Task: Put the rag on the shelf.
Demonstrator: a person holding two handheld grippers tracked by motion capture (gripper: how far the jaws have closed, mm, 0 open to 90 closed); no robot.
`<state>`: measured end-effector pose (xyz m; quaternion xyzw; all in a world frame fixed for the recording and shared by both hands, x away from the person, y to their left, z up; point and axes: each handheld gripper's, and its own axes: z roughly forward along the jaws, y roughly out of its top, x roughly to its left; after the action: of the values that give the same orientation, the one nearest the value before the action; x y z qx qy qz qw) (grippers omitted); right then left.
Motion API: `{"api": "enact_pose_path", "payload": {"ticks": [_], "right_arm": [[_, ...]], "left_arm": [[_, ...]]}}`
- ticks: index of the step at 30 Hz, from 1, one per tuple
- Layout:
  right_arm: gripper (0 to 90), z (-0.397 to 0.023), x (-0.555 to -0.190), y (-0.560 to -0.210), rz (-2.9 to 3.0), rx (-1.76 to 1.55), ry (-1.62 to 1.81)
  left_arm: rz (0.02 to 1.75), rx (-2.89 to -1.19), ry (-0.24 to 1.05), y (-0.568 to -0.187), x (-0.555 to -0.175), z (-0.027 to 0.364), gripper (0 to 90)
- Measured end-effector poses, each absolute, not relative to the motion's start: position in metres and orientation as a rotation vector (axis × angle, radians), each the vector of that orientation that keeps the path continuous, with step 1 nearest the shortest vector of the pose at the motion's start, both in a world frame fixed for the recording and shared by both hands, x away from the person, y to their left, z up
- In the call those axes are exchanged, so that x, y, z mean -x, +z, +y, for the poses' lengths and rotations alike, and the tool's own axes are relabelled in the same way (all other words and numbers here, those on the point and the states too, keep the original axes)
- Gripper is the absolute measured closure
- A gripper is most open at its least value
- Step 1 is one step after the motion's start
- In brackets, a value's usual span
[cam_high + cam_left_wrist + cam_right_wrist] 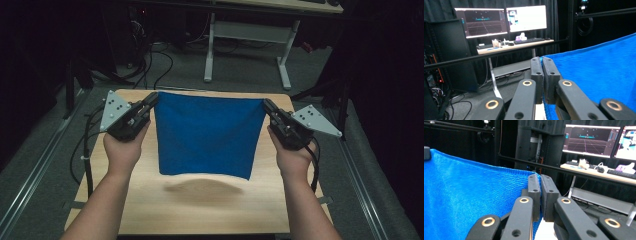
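Above the wooden table (150,210), the left gripper (151,101) and right gripper (268,106) each pinch a top corner of the blue cloth (207,135), which hangs stretched between them, likely ready to be lowered flat or folded next.

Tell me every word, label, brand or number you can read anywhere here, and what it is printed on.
No text can be read in these pictures.
Left monitor: coloured lines on a dark screen, any lettering too small to read.
Right monitor: a bright window, its contents blurred.
Grey plates on the tools: dots only, no letters.
Blue cloth: no label visible.
Wooden table: no markings.
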<state>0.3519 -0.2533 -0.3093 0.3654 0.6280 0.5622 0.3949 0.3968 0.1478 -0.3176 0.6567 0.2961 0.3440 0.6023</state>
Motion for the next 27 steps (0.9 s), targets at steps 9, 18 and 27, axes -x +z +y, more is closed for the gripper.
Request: {"api": "enact_pose_path", "payload": {"ticks": [9,18,27], "right_arm": [[88.0,-0.258,-0.380,-0.305,1.580,-0.968,1.413],[88.0,-0.260,-0.415,-0.298,1.546,-1.016,1.414],[88.0,-0.259,-0.458,-0.301,1.575,-1.059,1.352]], "left_arm": [[0.677,-1.569,0.866,-0.312,-0.424,0.136,88.4],[0.716,-1.599,0.888,-0.303,-0.462,0.126,88.3],[0.753,-1.627,0.911,-0.308,-0.497,0.120,88.2]]}}
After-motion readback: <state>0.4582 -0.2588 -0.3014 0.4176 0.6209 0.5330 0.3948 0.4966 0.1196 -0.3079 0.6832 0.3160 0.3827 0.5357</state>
